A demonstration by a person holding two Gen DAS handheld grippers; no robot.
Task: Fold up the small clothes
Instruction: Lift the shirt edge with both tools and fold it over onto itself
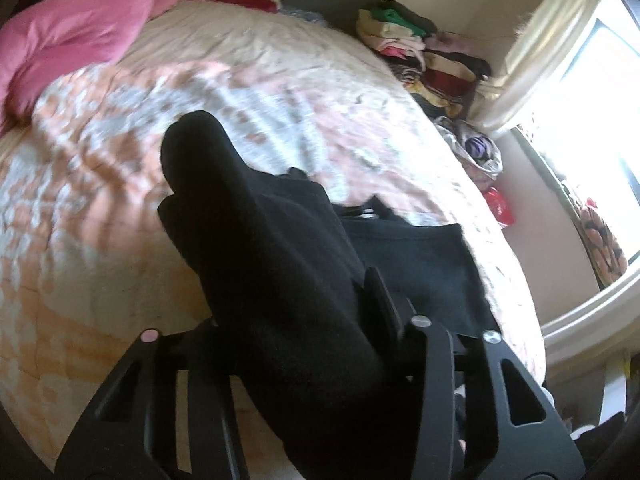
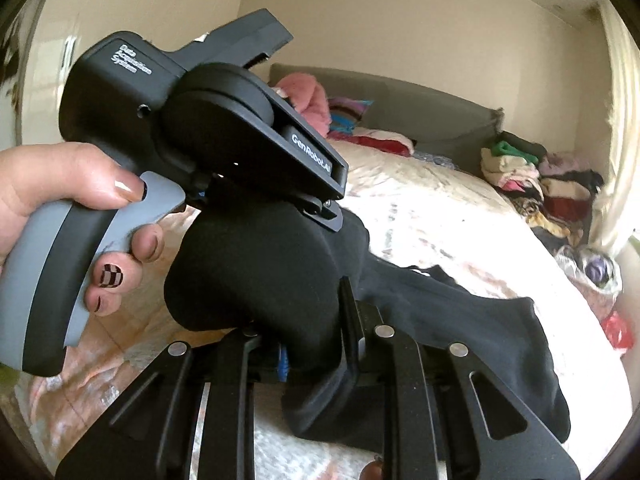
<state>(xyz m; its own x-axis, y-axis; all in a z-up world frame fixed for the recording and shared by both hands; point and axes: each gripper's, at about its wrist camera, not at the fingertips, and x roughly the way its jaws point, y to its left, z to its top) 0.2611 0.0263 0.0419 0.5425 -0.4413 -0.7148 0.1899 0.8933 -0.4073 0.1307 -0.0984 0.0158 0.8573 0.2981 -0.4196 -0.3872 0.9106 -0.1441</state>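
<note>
1. A wide stretch of the bedspread [image 1: 248, 92] is lying open ahead of the black garment [image 1: 280, 264].
2. A pink blanket [image 1: 80, 28] is crowding the far left corner.
3. Stacked clothes [image 1: 424, 52] are lining the right edge, blocking passage there.
4. The left gripper [image 2: 320, 216] is hanging directly before the right gripper's [image 2: 316, 344] view, closing off the near middle.
</note>
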